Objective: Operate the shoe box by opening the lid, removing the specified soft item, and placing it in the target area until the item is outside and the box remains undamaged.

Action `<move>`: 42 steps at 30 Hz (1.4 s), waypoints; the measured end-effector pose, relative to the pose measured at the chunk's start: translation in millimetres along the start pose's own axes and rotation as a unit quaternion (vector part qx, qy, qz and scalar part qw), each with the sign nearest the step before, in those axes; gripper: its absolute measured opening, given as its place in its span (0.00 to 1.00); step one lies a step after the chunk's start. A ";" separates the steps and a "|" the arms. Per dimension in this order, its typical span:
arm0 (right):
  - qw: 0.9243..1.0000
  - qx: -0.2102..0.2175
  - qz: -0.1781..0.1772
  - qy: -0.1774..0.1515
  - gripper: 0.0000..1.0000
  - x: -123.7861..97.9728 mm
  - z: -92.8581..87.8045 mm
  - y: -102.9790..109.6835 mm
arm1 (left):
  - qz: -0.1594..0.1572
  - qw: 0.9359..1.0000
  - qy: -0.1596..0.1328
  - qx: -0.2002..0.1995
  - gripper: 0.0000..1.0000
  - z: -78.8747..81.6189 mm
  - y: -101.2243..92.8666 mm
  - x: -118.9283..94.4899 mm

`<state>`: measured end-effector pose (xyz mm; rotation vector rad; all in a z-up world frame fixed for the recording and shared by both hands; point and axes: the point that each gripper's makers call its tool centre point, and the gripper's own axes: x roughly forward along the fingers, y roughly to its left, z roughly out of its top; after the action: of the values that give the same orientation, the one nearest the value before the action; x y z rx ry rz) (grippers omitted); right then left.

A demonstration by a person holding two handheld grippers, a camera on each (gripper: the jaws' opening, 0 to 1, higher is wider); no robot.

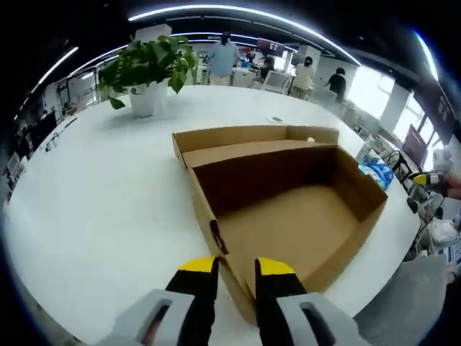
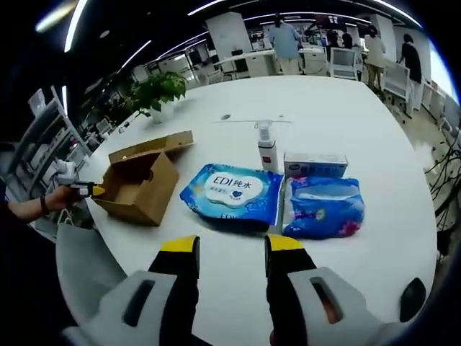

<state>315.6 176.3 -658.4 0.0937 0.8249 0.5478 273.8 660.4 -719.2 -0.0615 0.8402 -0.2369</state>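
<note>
Left gripper (image 1: 237,270) jaws clamp open brown cardboard shoe box (image 1: 288,216) corner; right gripper (image 2: 232,249) jaws parted, facing blue wet-wipes pack (image 2: 232,192) beside box.

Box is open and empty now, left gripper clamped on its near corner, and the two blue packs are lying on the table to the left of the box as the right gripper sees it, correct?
One slip: in the right gripper view the two blue packs lie to the right of the box, not the left. The rest holds: the left gripper view shows the box open and empty, with the left gripper closed on its near corner.
</note>
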 end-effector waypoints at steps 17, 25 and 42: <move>0.999 0.002 0.043 0.003 0.33 46.5 4.9 55.7 | -0.028 0.999 0.004 0.036 0.16 -7.8 -2.8 1.5; 0.998 0.003 0.061 0.005 0.33 70.6 17.0 79.3 | -0.037 0.999 -0.002 0.035 0.16 -12.9 -10.3 1.3; 0.997 0.046 0.059 -0.013 0.34 135.6 61.5 99.0 | -0.043 0.999 -0.018 -0.018 0.16 -14.1 -13.3 -2.4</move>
<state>392.1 336.6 -679.1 0.2359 0.8229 0.6188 259.3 648.5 -725.0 -0.1354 0.8070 -0.3018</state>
